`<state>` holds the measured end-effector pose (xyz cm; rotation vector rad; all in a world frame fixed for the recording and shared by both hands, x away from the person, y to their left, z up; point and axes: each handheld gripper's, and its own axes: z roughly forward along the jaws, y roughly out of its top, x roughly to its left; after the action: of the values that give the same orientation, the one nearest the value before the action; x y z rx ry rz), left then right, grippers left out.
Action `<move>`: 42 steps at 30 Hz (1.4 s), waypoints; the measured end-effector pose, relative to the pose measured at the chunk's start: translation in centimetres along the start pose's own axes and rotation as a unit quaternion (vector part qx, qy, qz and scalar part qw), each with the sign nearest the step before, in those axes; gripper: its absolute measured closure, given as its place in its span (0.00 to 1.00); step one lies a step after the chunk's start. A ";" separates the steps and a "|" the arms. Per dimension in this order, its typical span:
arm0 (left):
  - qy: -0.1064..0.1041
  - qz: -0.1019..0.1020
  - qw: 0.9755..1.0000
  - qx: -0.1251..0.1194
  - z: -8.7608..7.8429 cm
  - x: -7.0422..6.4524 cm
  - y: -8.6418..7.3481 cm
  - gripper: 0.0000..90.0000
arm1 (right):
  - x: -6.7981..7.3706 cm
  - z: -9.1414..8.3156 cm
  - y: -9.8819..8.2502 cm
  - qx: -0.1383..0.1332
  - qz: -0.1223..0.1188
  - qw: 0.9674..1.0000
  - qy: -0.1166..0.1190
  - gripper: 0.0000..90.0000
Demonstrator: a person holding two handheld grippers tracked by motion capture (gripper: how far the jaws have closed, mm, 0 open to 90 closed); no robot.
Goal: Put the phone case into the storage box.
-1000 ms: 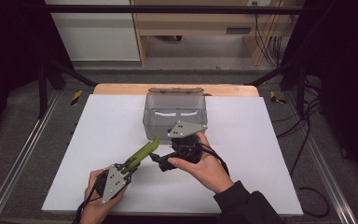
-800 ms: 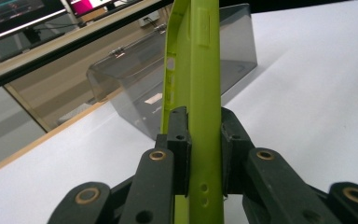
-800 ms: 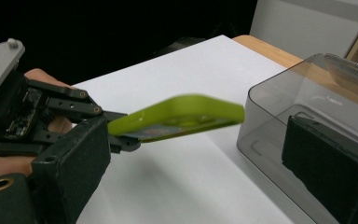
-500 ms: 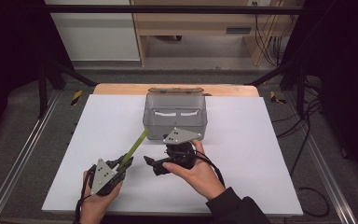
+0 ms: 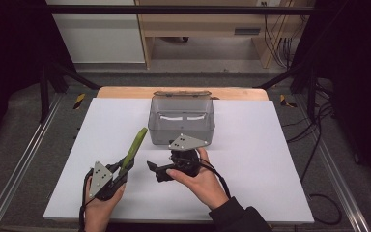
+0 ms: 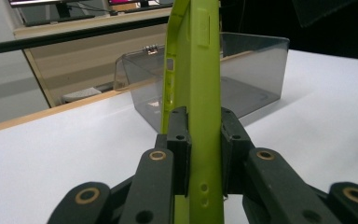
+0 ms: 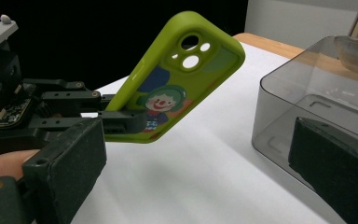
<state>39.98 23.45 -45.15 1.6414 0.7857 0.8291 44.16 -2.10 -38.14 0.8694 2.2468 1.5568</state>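
Note:
A lime-green phone case (image 5: 134, 144) sticks up and away from my left gripper (image 5: 124, 166), which is shut on its lower end at the front left of the white table. In the left gripper view the case (image 6: 196, 70) stands edge-on between the closed jaws of the left gripper (image 6: 204, 140). My right gripper (image 5: 153, 170) lies just to the right of it, pointing left at the case. Its jaws stand wide open with nothing between them. In the right gripper view the case (image 7: 177, 79) shows a clown picture and camera holes, held by the left gripper (image 7: 121, 122).
A clear grey plastic box (image 5: 181, 121) stands open at the middle back of the white table (image 5: 270, 159), right behind my right hand. It also appears as the box (image 7: 307, 93) at the right and the box (image 6: 251, 74) behind the case. Metal rails run along both table sides.
Both grippers have shifted left and toward the front edge. The case came along in the left gripper, and the right gripper now faces it from the right.

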 end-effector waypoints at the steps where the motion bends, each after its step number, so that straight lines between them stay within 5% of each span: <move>1: 0.002 -0.004 1.000 -0.002 0.0 0.0 0.1 0.86 | 0.0 0.0 -0.1 0.000 0.002 1.000 0.001 0.05; 25: 0.019 -0.042 0.999 -0.029 2.3 -2.0 1.4 0.86 | -1.1 -1.5 -1.4 -0.020 0.039 0.999 -0.013 0.06; 42: 0.030 -0.052 0.998 -0.036 5.1 -4.8 2.7 0.86 | -1.0 -4.2 -4.3 -0.072 0.063 0.992 -0.078 0.05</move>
<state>41.89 16.30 -43.99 1.5048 0.8649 0.8273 41.34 -6.94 -40.60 1.0687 1.9786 1.6200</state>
